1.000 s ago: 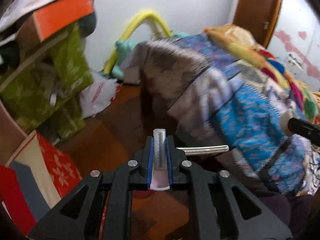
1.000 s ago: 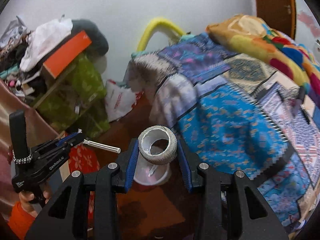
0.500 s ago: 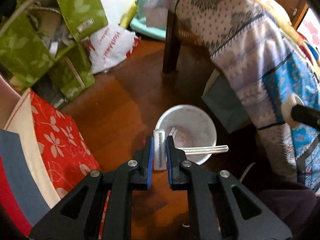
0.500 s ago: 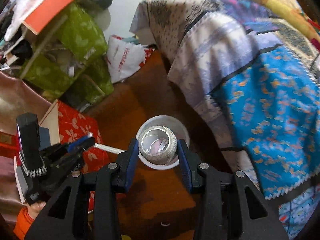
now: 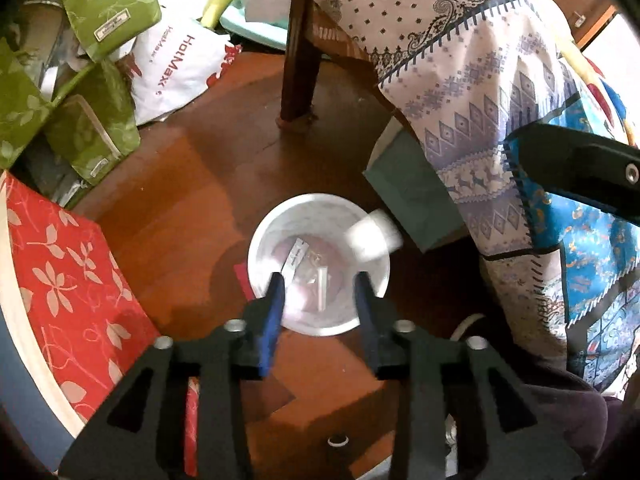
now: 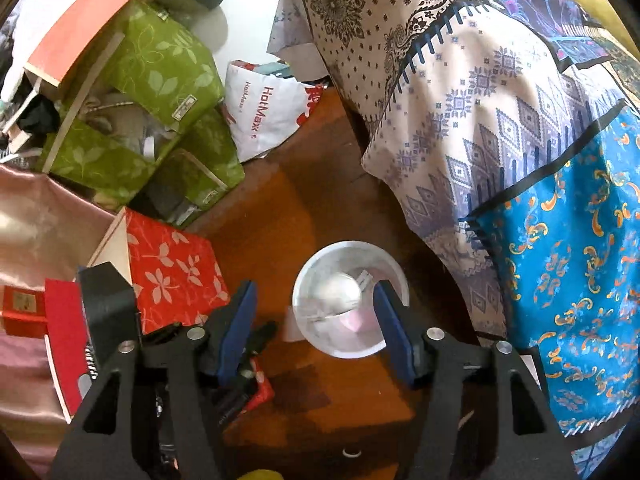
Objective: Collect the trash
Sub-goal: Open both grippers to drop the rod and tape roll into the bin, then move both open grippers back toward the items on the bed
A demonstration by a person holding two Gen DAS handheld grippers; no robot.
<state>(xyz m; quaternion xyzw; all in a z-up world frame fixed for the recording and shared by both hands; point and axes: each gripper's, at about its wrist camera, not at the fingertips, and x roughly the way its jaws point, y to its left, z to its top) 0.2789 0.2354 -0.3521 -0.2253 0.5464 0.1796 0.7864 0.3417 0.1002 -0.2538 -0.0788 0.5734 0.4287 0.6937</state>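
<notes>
A white trash bin [image 5: 320, 268] stands on the wooden floor, also in the right wrist view [image 6: 348, 300]. My left gripper [image 5: 319, 292] is open and empty right above the bin; a flat strip [image 5: 322, 288] and a paper slip lie inside. My right gripper [image 6: 314, 312] is open and empty above the bin. A blurred white tape roll [image 6: 338, 294] is in mid-fall into the bin; it also shows at the bin's rim in the left wrist view [image 5: 372, 236].
A bed with patterned blue and white covers [image 6: 500, 128] stands right of the bin, its wooden leg [image 5: 300, 52] behind it. Green fabric boxes [image 6: 160, 92], a white shopping bag [image 6: 264, 112] and a red flowered box [image 6: 172, 272] crowd the left.
Both grippers tilted down over the bin and opened. The left one dropped its flat strip into the bin. The right one let go of the tape roll, which is falling in.
</notes>
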